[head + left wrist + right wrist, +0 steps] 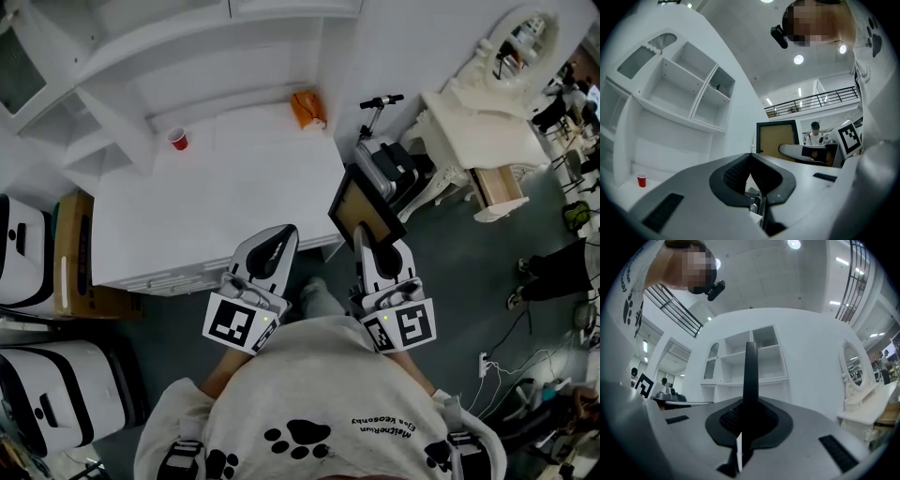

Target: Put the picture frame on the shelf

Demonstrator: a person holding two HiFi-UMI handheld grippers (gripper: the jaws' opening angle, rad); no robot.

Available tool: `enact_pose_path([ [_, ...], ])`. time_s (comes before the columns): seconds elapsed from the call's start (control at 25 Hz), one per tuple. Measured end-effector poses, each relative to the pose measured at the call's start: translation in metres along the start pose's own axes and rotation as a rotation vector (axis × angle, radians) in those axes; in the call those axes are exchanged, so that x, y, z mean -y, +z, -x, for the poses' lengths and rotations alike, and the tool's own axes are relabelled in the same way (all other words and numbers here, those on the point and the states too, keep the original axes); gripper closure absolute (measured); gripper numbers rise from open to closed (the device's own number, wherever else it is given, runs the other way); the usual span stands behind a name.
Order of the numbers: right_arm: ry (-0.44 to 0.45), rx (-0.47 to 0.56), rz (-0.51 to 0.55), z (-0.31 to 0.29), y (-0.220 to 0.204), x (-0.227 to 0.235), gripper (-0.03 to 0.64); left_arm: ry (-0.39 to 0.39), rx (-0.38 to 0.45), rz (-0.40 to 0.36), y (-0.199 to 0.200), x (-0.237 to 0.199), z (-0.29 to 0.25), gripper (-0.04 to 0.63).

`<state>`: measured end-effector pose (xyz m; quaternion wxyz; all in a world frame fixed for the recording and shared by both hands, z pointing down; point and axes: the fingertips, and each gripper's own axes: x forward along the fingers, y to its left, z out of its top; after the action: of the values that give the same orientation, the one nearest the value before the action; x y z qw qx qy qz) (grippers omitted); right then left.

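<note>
picture frame [361,208] pinched edge-on between right gripper [360,242] jaws, left gripper [283,238] jaws closed together, empty

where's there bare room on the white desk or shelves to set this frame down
Widest bare patch: the middle and front of the desktop, between the red cup at back left and the orange object at back right. The large shelf cubby above the cup also looks bare. Only those back corners are occupied. The right tool holds the picture frame.
</note>
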<state>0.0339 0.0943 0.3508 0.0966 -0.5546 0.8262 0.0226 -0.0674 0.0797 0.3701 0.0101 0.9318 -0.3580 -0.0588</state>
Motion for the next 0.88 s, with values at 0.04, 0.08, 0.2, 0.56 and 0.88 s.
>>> enact_pose_path([
  [0.04, 0.0, -0.003, -0.001, -0.001, -0.001, 0.0, 0.577, 0.003, 0.0, 0.004, -0.001, -0.002, 0.0, 0.575],
  [0.08, 0.001, -0.006, -0.003, -0.002, -0.002, 0.0, 0.577, 0.005, -0.002, 0.007, -0.002, -0.003, 0.0, 0.575],
  [0.2, 0.01, -0.01, -0.015, -0.007, -0.008, 0.0, 0.577, 0.014, -0.005, 0.009, -0.005, -0.007, 0.0, 0.575],
  [0.56, 0.074, 0.008, -0.008, -0.053, -0.008, 0.007, 0.577, 0.038, 0.016, -0.009, 0.003, -0.035, -0.024, 0.575],
  [0.88, 0.099, 0.02, 0.011, -0.103, -0.003, 0.043, 0.577, 0.039, 0.032, -0.027, 0.013, -0.067, -0.079, 0.575],
])
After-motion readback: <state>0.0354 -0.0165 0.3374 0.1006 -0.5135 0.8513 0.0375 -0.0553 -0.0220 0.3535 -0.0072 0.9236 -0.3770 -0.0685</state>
